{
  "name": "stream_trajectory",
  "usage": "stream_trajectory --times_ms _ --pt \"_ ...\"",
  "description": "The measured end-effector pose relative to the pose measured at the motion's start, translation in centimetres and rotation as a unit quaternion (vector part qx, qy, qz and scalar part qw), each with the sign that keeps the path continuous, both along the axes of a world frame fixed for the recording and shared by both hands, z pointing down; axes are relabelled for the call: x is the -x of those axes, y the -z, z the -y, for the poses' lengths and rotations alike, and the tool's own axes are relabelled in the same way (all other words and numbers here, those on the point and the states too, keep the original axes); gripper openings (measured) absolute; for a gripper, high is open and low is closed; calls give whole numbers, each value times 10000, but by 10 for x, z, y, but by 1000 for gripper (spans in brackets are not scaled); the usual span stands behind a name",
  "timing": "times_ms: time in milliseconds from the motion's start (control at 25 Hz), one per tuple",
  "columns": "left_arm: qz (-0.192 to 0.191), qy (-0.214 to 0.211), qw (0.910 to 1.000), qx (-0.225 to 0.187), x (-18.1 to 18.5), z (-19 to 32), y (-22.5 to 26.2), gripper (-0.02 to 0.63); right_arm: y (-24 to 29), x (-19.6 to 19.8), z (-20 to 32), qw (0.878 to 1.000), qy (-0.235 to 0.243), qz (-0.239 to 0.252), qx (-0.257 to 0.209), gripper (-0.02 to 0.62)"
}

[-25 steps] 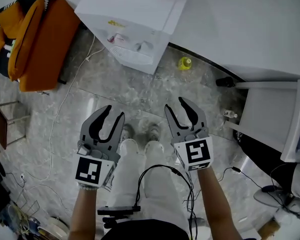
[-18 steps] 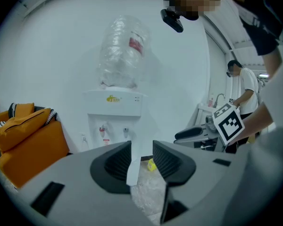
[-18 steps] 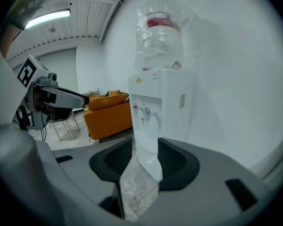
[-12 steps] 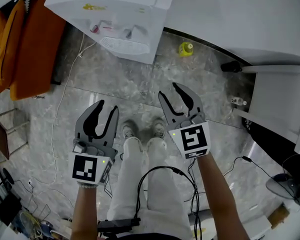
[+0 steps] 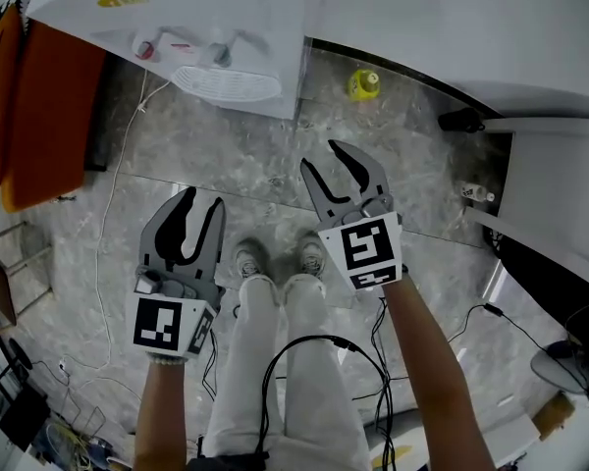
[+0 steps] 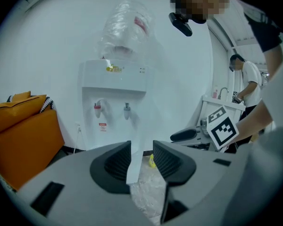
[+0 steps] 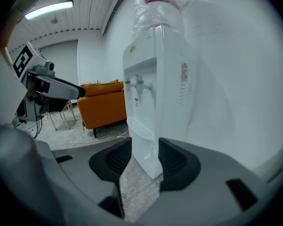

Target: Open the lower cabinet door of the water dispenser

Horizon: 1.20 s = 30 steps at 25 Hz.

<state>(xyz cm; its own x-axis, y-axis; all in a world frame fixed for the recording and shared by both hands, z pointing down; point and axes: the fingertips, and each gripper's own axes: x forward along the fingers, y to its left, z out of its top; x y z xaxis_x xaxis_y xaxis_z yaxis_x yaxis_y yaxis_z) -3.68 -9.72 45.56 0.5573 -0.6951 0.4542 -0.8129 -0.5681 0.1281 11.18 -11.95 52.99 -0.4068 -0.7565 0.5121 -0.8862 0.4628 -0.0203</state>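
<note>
On the far left the sofa (image 5: 39, 116) is standing clear of the work, so I am ignoring it. I am holding the left claw (image 5: 203, 198) low over the floor, jaws apart with nothing between them, pointing at the dispenser (image 5: 206, 18). The dispenser is standing against the wall ahead and a little left, well apart from both claws. Its cabinet door is sitting below the drip tray (image 5: 226, 83). I am not seeing it from above, and in the left gripper view the claw's own body is covering it. So I am judging that I need to get lower and closer before choosing a grip. I am holding the right claw (image 5: 322, 157) wide and empty too, facing the dispenser's front corner. I am favouring it for hooking the door's edge once I find which side swings free, then pulling gently so nothing is rocking. The yellow bottle (image 5: 364, 83) is lying on the floor at right, off my path.
</note>
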Motion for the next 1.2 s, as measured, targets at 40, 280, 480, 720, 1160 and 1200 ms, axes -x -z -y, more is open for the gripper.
stream_trajectory --times_ms 40,280,480,720,1160,1200 --pt "20 -8 10000 16 -1 1 -6 143 -10 -1 2 10000 -15 -7 42 163" --pt "270 -70 9996 106 -1 4 -43 143 -64 -3 20 9996 -70 -103 261 173" --pt "287 35 9994 171 -1 10 -67 143 -103 -1 39 9990 -78 -159 413 173" --pt "273 82 9993 229 0 14 -87 143 -144 2 65 9975 -197 -166 664 173" --pt "272 354 9987 226 19 24 -103 143 -191 6 108 9951 -203 -514 817 196" --pt "280 382 9986 231 21 23 -105 143 -194 5 111 9949 -220 -522 836 196"
